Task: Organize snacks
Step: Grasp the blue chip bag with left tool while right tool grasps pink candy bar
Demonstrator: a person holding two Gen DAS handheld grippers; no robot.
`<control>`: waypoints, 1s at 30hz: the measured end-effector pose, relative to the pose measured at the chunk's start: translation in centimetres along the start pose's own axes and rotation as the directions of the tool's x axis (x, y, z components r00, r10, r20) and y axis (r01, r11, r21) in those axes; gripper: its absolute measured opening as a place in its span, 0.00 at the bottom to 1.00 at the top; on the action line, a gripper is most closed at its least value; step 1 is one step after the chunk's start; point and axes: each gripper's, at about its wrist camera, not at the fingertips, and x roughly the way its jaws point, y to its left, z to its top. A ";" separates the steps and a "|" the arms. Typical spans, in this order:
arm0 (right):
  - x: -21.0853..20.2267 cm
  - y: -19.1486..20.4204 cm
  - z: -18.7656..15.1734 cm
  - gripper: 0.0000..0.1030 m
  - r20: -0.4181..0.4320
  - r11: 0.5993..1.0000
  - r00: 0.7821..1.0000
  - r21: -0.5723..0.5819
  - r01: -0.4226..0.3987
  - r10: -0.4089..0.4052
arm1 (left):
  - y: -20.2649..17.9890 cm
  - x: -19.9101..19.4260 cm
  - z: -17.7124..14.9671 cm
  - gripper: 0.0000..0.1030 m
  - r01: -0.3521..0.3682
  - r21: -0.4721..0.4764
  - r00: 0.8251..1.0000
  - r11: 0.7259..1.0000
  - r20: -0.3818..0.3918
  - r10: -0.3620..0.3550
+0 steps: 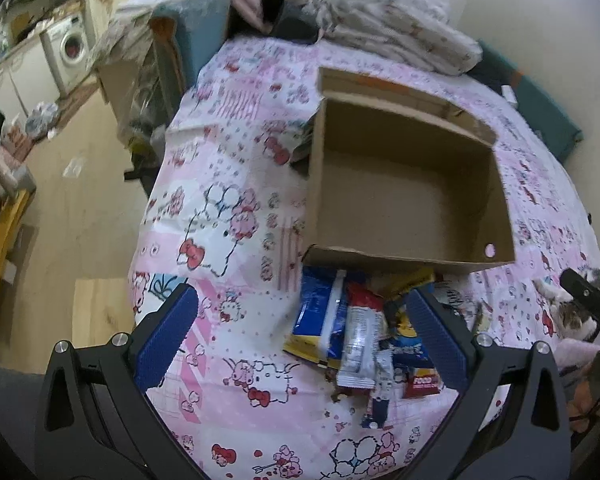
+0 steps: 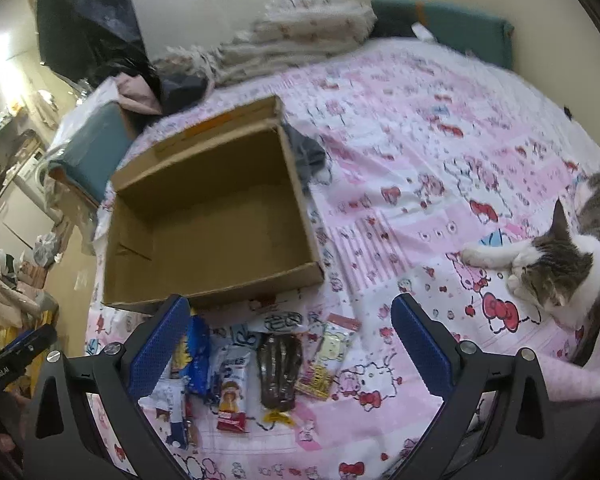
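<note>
Grippers: left gripper and right gripper both hang over the bed with fingers spread wide, nothing between them.
Snacks: small heap of packets on the sheet just in front of the box's near wall, none inside it yet.
Box: cardboard box, open-topped, empty, plain brown, stiff flat walls, one flap folded out at the far side.
Bedding: pink cartoon-print bedsheet, thin cloth over a soft mattress, lightly wrinkled.
Packet textures: blue packet glossy and crinkly; white-and-red packet a slim foil sleeve; dark brown packet clear film over something ridged; yellow-print packet flat and thin.
Risk, overlap: wrappers lie across each other on the left, so a pinch may lift two at once or drag a neighbour.
Risk, slip: smooth film and flat shapes give the ribbed blue pads little to bite; a packet could slide out on the way over the wall.
Risk, soft ground: pressing down likely sinks into the mattress and catches sheet with the wrapper.
Risk, box: light cardboard on cloth may shift if a finger knocks its near wall.
Risk, cat: cat lies on the sheet to the right, paw stretched out; it could bat at moving packets or fingers.
</note>
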 end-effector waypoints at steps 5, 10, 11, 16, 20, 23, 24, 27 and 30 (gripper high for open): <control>2.5 -1.9 -0.1 0.98 -0.088 0.997 0.996 0.073 -0.005 0.011 | 0.7 4.4 0.1 0.77 0.021 -0.032 0.986 0.999 -0.166 -0.026; 4.1 -3.2 -1.0 0.98 -0.146 0.989 0.989 0.149 -0.006 0.028 | 0.4 9.5 -0.7 0.64 0.009 -0.046 0.946 0.999 -0.324 -0.023; 4.1 -3.4 -1.0 0.98 -0.146 0.988 0.989 0.153 0.000 0.023 | 0.2 10.3 -0.9 0.64 -0.004 -0.035 0.940 0.999 -0.341 -0.008; 4.3 -3.6 -1.1 0.98 -0.148 0.987 0.989 0.159 0.008 0.016 | -1.0 13.9 -2.2 0.64 0.031 -0.008 0.893 0.999 -0.448 -0.031; 4.6 -3.4 -1.1 0.98 -0.157 0.987 0.987 0.161 0.004 0.022 | -1.9 15.0 -2.8 0.65 0.052 0.011 0.886 0.999 -0.462 -0.041; 4.8 -3.2 -1.2 0.98 -0.162 0.989 0.987 0.149 0.004 0.020 | -2.0 15.5 -3.3 0.63 0.071 0.013 0.874 0.997 -0.482 -0.056; 4.8 -3.2 -1.2 0.98 -0.163 0.989 0.986 0.147 0.003 0.021 | -1.8 15.4 -3.4 0.47 0.062 0.008 0.879 0.998 -0.474 -0.051; 5.0 -3.3 -1.3 0.98 -0.168 0.988 0.985 0.154 -0.006 0.032 | -0.9 14.5 -3.4 0.33 0.051 -0.033 0.880 0.998 -0.470 -0.060; 5.5 -4.2 -1.2 0.98 -0.197 0.980 0.979 0.198 -0.016 0.056 | 0.0 11.8 -3.2 0.31 0.032 -0.036 0.894 0.999 -0.446 -0.045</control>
